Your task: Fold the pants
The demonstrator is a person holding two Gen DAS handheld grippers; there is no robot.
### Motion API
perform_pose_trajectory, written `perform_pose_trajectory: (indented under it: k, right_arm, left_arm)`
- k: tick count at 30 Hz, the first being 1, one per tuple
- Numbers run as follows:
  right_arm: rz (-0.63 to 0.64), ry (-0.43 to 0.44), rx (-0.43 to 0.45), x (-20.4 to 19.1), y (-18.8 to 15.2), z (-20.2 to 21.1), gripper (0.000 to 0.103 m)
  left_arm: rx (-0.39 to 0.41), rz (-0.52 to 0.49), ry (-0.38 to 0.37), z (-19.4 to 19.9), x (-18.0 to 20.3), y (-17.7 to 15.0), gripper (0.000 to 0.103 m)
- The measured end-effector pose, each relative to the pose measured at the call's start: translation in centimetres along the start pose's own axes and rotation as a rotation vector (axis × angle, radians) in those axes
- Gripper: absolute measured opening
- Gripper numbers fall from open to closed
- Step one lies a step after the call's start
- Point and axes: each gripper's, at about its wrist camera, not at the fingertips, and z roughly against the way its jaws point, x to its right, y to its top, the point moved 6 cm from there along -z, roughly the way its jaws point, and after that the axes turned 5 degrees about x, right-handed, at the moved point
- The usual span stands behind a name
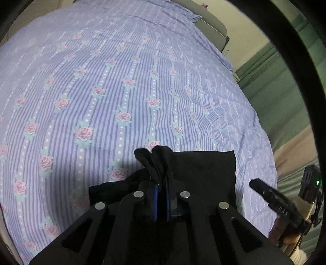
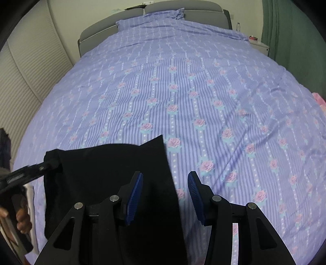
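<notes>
Black pants (image 2: pixel 114 175) lie folded on the near edge of a bed with a purple rose-print cover (image 2: pixel 183 91). My left gripper (image 1: pixel 161 183) is shut on a bunched corner of the pants (image 1: pixel 156 161), which sticks up between its blue pads; the rest of the cloth (image 1: pixel 203 171) spreads to its right. The left gripper also shows in the right wrist view (image 2: pixel 49 163), at the pants' far left corner. My right gripper (image 2: pixel 165 183) is open and empty, over the pants' right edge. It shows in the left wrist view (image 1: pixel 256 182) at the right, just off the cloth.
Grey headboard (image 2: pixel 183 8) and pillows (image 2: pixel 150 18) lie at the far end. A white nightstand (image 2: pixel 260 45) with a bottle and green curtains (image 2: pixel 289 32) stand at the right. A louvred wardrobe (image 2: pixel 26 77) stands at the left. Something pink (image 2: pixel 318 98) lies at the bed's right edge.
</notes>
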Motion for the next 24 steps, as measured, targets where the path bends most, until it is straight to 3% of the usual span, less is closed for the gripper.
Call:
perform_pose_trajectory:
  k: [4, 6, 8, 9, 11, 15, 20, 22, 24]
  right_arm:
    - [-0.022, 0.044, -0.01, -1.1, -1.0, 0.3, 0.048]
    - [-0.008, 0.051, -0.013, -1.8, -1.6, 0.4, 0.048]
    - [0.015, 0.045, -0.03, -2.5, -2.5, 0.3, 0.048]
    - [0.024, 0.045, -0.036, -2.7, -2.8, 0.4, 0.048]
    - [0.042, 0.041, -0.036, -3.2, -3.4, 1.1, 0.048]
    - [0.107, 0.035, 0.012, -4.0, -4.7, 3.7, 0.048]
    - [0.166, 0.047, 0.013, -4.3, -6.7, 6.6, 0.049]
    - [0.166, 0.052, -0.002, -4.3, -7.9, 7.4, 0.059]
    - [0.164, 0.041, -0.011, -3.9, -9.1, 7.9, 0.061]
  left_arm:
    - [0.05, -0.082, 0.068, 1.7, -0.3, 0.4, 0.008]
    - [0.02, -0.119, 0.134, 1.2, -0.9, 0.5, 0.015]
    - [-0.019, -0.151, 0.228, 0.5, -1.9, 0.2, 0.045]
    - [-0.001, -0.181, 0.289, 1.1, -2.2, 0.1, 0.049]
    - [0.06, -0.209, 0.324, 3.4, -1.9, -0.4, 0.053]
    - [0.114, -0.223, 0.27, 8.4, -0.3, -4.2, 0.063]
    - [0.031, -0.268, 0.229, 10.5, 1.3, -11.8, 0.063]
    - [-0.002, -0.238, 0.22, 10.3, 1.3, -13.9, 0.063]
    - [-0.023, -0.184, 0.203, 9.9, 0.9, -15.5, 0.063]
